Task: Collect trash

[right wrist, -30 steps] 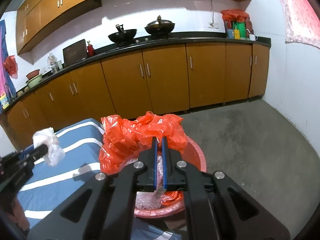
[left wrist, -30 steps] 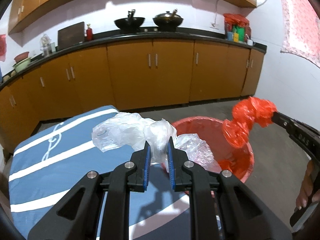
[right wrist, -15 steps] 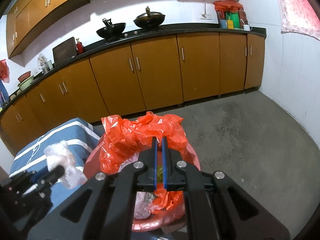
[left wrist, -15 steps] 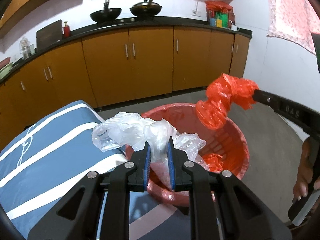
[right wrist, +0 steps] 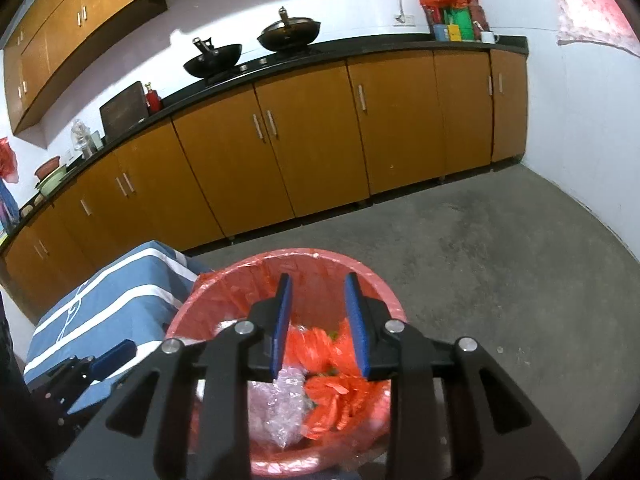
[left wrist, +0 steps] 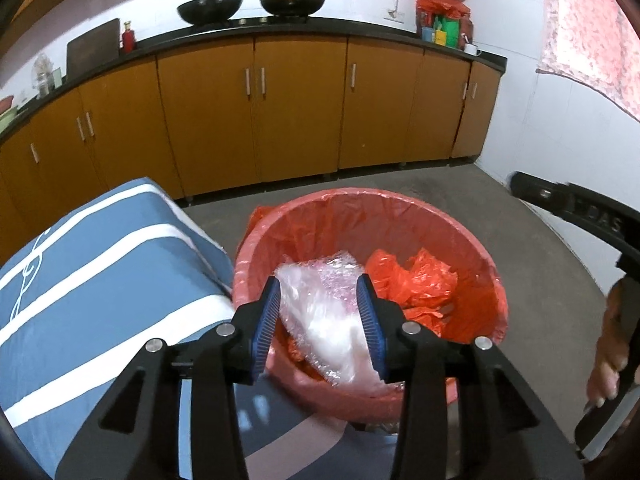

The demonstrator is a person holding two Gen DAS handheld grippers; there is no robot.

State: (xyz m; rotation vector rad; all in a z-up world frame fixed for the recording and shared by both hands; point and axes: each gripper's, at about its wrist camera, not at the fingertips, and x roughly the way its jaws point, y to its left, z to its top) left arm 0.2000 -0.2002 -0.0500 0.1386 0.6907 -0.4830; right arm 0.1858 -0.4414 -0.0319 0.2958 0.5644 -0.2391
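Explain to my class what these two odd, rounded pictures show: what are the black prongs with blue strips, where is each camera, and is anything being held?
No robot here: a person holds a hand-operated gripper in each hand, with a wide-angle camera on each looking along its jaws. One picture is from the left gripper, the other from the right gripper. Both hover over a red bin lined with a red bag, beside a blue striped cloth. Both grippers are open and hold nothing. In the bin lie a clear plastic bag and a crumpled red bag. Behind stand kitchen cabinets with two woks on the counter.
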